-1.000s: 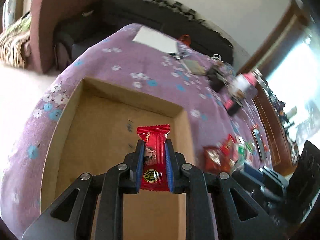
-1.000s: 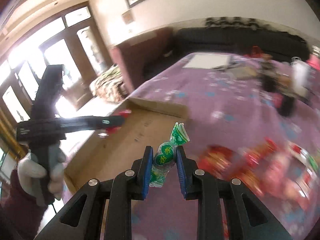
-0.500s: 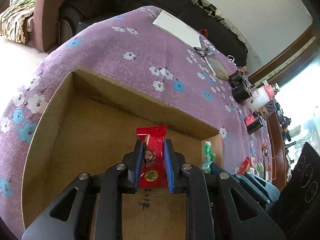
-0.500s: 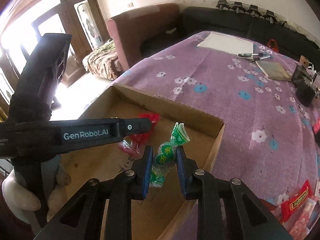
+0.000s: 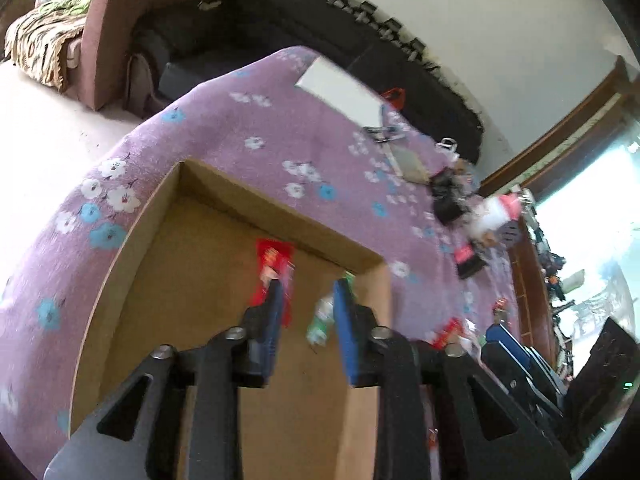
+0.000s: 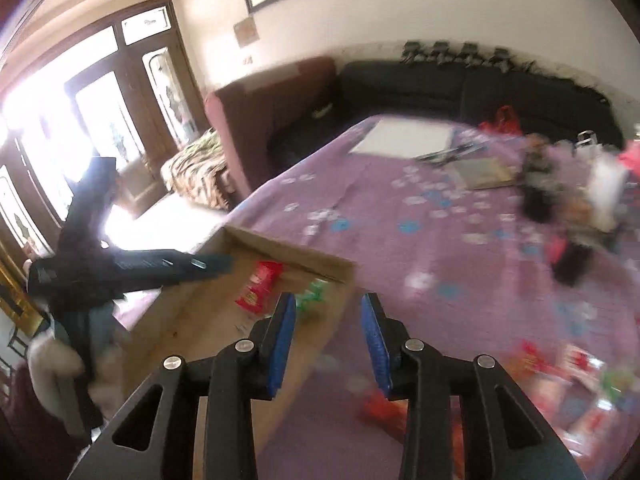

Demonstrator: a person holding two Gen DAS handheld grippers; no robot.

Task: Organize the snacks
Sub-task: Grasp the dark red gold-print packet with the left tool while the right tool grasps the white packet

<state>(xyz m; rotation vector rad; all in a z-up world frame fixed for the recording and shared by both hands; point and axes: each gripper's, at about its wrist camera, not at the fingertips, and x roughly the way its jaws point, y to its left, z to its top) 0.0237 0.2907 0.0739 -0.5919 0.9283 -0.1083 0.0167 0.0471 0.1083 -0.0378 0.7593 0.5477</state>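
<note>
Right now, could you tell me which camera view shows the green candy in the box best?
The left wrist view: the green candy lies between its open tongs, mostly visible. In the right wrist view it is blurrier and partly hidden behind a tong finger.

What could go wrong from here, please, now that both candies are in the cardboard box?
1. The left hand-held gripper is open right above the red candy and green candy; pulling back carelessly might drag one out.
2. The right hand-held gripper hangs over the wall of the cardboard box and could knock it.
3. More snacks lie blurred, so aiming may be off.
</note>
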